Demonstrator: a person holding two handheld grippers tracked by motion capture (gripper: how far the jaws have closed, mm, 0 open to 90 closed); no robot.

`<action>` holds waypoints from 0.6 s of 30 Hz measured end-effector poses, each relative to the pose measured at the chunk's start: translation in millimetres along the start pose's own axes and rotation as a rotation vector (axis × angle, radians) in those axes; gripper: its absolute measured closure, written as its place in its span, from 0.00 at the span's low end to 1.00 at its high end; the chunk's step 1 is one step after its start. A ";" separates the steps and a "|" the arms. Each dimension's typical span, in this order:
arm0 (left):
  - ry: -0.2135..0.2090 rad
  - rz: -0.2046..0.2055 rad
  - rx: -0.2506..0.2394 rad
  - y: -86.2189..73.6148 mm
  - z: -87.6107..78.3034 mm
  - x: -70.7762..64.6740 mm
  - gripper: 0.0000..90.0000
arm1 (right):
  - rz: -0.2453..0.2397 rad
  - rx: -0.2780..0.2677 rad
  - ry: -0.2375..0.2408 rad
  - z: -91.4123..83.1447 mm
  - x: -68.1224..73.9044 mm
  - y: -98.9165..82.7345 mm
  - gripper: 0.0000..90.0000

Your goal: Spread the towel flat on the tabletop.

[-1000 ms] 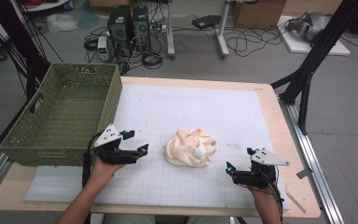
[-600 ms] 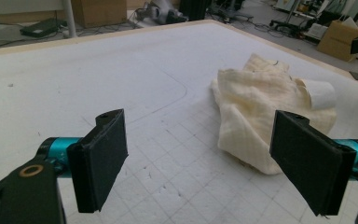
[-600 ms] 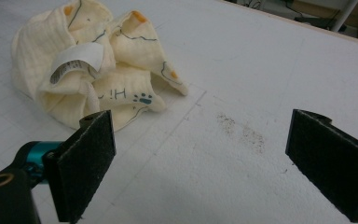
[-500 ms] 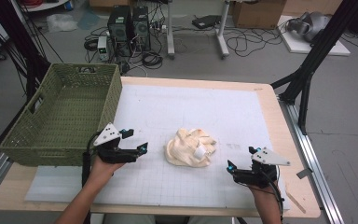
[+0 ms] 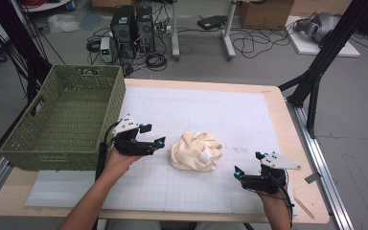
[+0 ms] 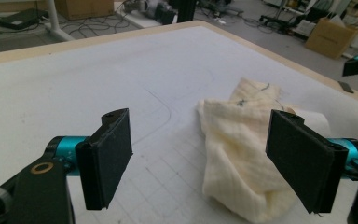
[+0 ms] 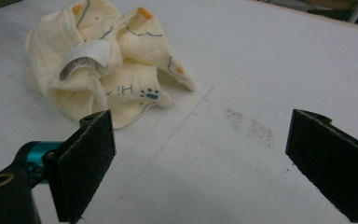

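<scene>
Just off the table's centre, toward the near edge, a crumpled cream cloth [image 5: 195, 152] lies on the white mat [image 5: 220, 110]. Left of it, the left hand-held gripper [image 5: 159, 142] hovers with jaws spread; they have just been closing slightly, with nothing between them. Near the table's near right corner, the right hand-held gripper [image 5: 247, 165] is also released and empty. A green woven basket [image 5: 33, 143] sits at the left edge.

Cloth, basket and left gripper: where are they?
Cloth [image 5: 194, 152], high view, middle of the crumpled heap.
Basket [image 5: 106, 115], high view, right wall.
Left gripper [image 5: 154, 142], high view, between its open jaw tips.
</scene>
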State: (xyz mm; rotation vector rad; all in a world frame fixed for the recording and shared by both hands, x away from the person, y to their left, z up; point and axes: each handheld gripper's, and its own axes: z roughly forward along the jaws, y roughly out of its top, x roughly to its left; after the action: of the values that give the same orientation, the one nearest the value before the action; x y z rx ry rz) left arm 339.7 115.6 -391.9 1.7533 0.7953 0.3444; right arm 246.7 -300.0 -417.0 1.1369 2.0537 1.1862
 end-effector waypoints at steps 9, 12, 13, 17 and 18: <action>-0.071 0.004 0.046 15.9 47.3 -15.5 0.33 | 0.004 0.007 0.008 1.0 -1.2 -1.9 0.08; -0.101 0.038 0.097 15.3 62.3 -23.0 0.37 | 0.020 0.005 0.014 0.4 -1.4 -1.6 0.08; -0.105 0.052 0.114 14.6 67.1 -25.4 0.38 | 0.017 0.002 0.011 0.1 -1.6 -1.4 0.08; -0.121 0.072 0.164 11.6 80.8 -32.7 0.44 | 0.014 -0.003 0.008 -0.5 -2.3 -1.6 0.08; -0.126 0.076 0.172 10.3 83.1 -34.2 0.45 | 0.012 -0.002 0.007 -0.5 -2.4 -1.8 0.08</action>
State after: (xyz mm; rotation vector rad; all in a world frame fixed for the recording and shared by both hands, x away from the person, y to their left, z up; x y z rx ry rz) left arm 367.6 30.6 -404.5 1.9496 0.6854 0.2185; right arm 246.9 -302.7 -418.3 1.1470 2.0533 1.1998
